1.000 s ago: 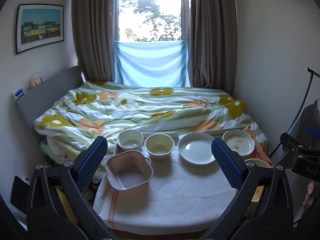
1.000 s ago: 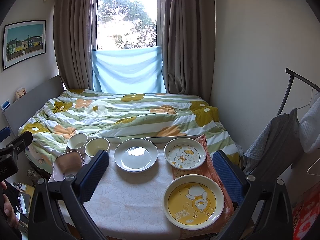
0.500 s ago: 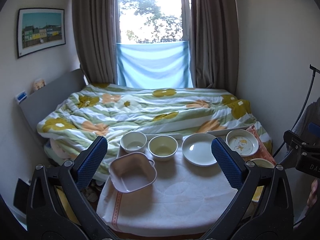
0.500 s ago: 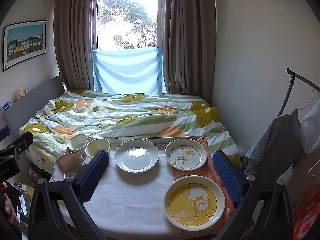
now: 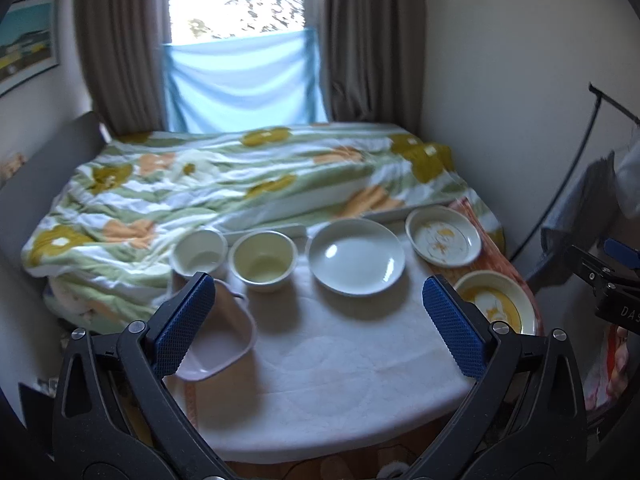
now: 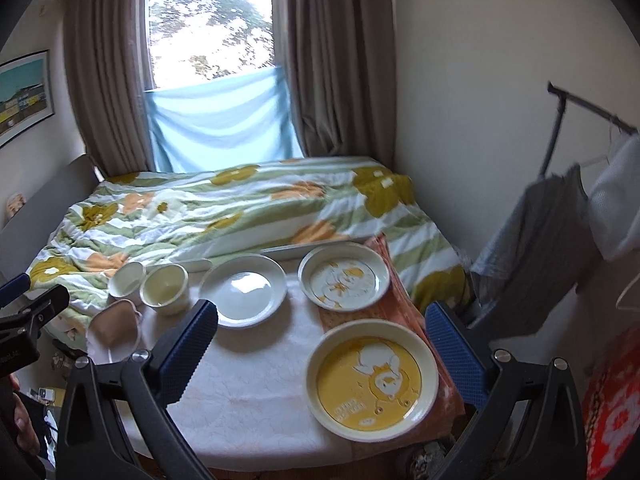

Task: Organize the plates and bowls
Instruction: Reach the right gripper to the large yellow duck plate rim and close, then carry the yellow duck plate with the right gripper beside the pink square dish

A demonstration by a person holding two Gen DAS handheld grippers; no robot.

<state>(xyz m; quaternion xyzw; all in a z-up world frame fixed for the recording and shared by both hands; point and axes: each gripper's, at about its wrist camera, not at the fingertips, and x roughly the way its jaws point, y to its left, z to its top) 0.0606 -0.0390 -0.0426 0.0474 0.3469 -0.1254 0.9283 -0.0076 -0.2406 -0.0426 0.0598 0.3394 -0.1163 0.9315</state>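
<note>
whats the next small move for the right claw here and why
Probably lower the right claw toward the yellow duck plate. It is open and empty above the table, and that plate lies nearest, right between its fingers. The white duck plate behind looks like a natural stacking partner.

Six dishes sit upright and empty on the cloth-covered surface (image 6: 248,392). Along the far edge, left to right: a small white bowl (image 5: 199,253), a cream bowl (image 5: 264,260) just beside it, a plain white plate (image 5: 356,255), and a shallow white plate with a yellow duck print (image 6: 344,278) — this last one rests on an orange cloth (image 6: 400,292). Nearer, on that same cloth, lies a larger yellow plate with a white duck figure (image 6: 372,380). At the near left edge stands a pink squarish dish with a small handle (image 5: 224,340), just in front of the two bowls.
</note>
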